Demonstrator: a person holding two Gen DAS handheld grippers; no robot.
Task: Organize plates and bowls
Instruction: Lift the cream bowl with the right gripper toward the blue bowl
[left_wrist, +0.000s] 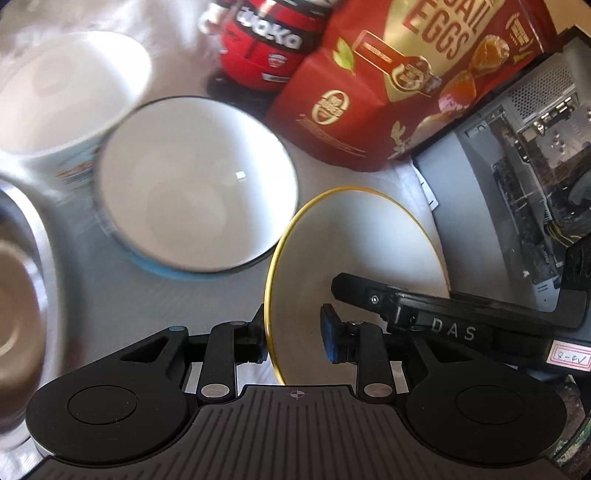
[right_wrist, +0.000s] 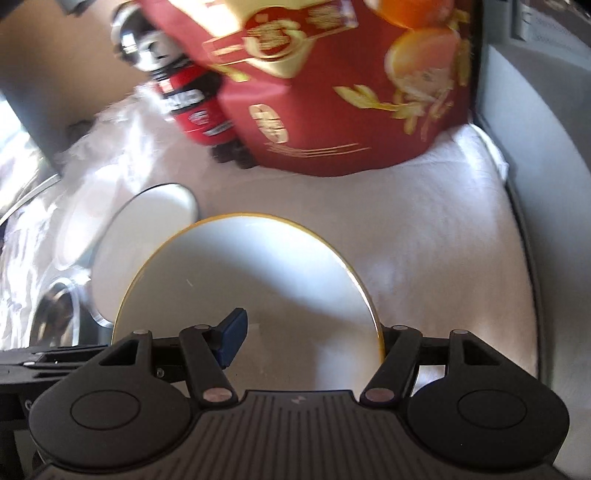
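Observation:
A white plate with a yellow rim (left_wrist: 354, 236) is held tilted above the white cloth. My left gripper (left_wrist: 295, 338) is open, its fingers standing either side of the plate's near rim without clamping it. My right gripper (right_wrist: 308, 341) is open around the same plate (right_wrist: 258, 273), one pad on its top face, the other finger hidden under the right rim; its body shows in the left wrist view (left_wrist: 443, 317). A blue-sided white bowl (left_wrist: 195, 184) sits left of the plate, a larger white bowl (left_wrist: 62, 92) behind it.
A red and gold egg box (left_wrist: 406, 74) and a red figurine (left_wrist: 266, 44) stand at the back. An open computer case (left_wrist: 524, 155) is on the right. A metal bowl (left_wrist: 22, 295) lies at the left. White cloth (right_wrist: 424, 229) covers the table.

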